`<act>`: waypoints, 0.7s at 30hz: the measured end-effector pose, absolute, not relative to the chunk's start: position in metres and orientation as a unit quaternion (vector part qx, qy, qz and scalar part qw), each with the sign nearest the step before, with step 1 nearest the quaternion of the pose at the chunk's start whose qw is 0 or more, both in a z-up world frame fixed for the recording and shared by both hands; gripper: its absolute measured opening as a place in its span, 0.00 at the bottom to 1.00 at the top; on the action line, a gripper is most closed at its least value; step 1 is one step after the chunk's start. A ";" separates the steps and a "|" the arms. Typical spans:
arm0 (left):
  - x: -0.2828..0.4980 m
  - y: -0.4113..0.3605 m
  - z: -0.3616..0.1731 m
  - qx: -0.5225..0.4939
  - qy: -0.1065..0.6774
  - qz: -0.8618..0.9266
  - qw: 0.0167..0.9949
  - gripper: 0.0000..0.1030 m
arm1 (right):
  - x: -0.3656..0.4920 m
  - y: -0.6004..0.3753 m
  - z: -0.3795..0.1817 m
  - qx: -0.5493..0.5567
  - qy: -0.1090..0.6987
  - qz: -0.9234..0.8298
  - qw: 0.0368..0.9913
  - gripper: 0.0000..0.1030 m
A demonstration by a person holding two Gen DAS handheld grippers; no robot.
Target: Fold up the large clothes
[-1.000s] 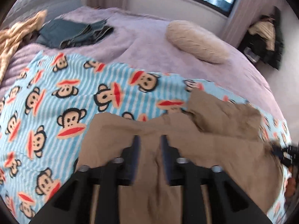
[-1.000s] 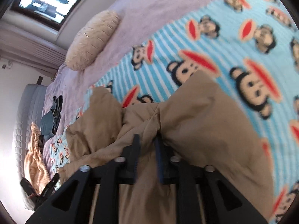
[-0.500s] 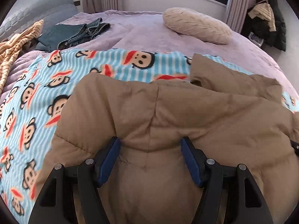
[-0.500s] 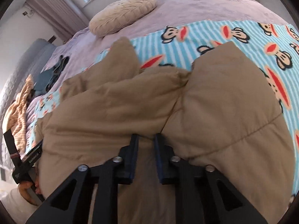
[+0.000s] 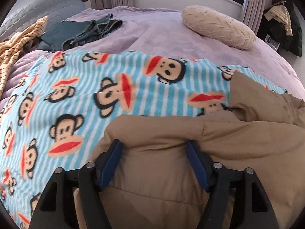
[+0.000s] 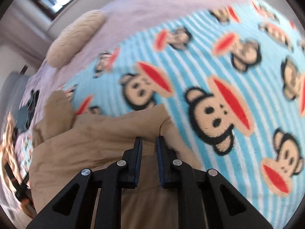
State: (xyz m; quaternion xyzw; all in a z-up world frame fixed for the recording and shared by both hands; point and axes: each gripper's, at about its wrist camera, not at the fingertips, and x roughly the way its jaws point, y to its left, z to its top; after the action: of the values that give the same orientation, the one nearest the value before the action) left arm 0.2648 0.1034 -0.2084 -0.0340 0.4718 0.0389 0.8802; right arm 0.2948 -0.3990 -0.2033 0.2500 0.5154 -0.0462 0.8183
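Pulled nearer, the tan puffer jacket (image 5: 171,181) uncovers more monkey-print blanket (image 5: 76,99); left gripper (image 5: 154,162) jaws stand apart around it, right gripper (image 6: 148,158) jaws clamp its edge.

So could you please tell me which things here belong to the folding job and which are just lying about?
In the job:
tan jacket
left gripper, jaws open
right gripper, jaws shut on the jacket

Lying about:
monkey blanket
jeans
striped top
pillow
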 end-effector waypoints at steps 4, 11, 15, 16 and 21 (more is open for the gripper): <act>0.283 0.098 -0.218 -0.043 0.480 0.039 0.875 0.75 | 0.310 -0.403 -0.216 0.264 0.509 -0.066 0.817 0.11; 0.268 0.112 -0.184 -0.054 0.478 0.064 0.874 0.76 | 0.297 -0.394 -0.183 0.244 0.507 -0.084 0.823 0.17; 0.223 0.124 -0.157 -0.040 0.466 0.065 0.882 0.76 | 0.249 -0.378 -0.153 0.220 0.488 -0.079 0.841 0.17; 0.210 0.126 -0.154 -0.036 0.466 0.064 0.882 0.76 | 0.237 -0.373 -0.148 0.216 0.486 -0.077 0.844 0.17; 0.157 0.134 -0.169 -0.025 0.497 0.066 0.865 0.77 | 0.174 -0.339 -0.134 0.179 0.483 -0.073 0.854 0.17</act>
State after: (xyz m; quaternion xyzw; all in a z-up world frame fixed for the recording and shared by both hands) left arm 0.1571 0.1342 -0.1694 -0.0253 0.4972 0.0663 0.8648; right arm 0.1735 -0.3387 -0.1341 0.1789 0.4829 -0.0728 0.8541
